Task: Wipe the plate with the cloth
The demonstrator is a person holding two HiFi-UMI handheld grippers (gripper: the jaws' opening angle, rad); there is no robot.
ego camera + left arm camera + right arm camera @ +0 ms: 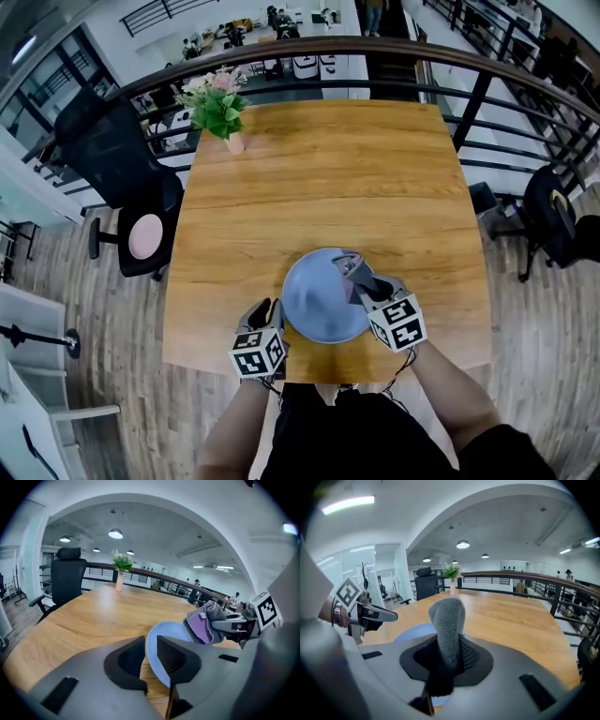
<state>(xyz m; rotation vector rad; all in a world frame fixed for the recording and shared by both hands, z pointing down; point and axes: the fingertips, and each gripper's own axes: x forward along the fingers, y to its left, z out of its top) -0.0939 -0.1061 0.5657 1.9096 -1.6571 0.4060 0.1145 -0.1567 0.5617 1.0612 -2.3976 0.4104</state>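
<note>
At the near edge of the wooden tabletop [328,178], a blue plate [323,298] is pinched by its left rim between the nearly closed jaws of the left gripper [151,656]. Just beyond, a grey and purple cloth [447,616] is clamped between the jaws of the right gripper [447,660] and held at the plate's far right rim. At the tabletop's far left corner a vase of flowers [220,108] is seen, with a black chair [122,178] beside the left edge.
</note>
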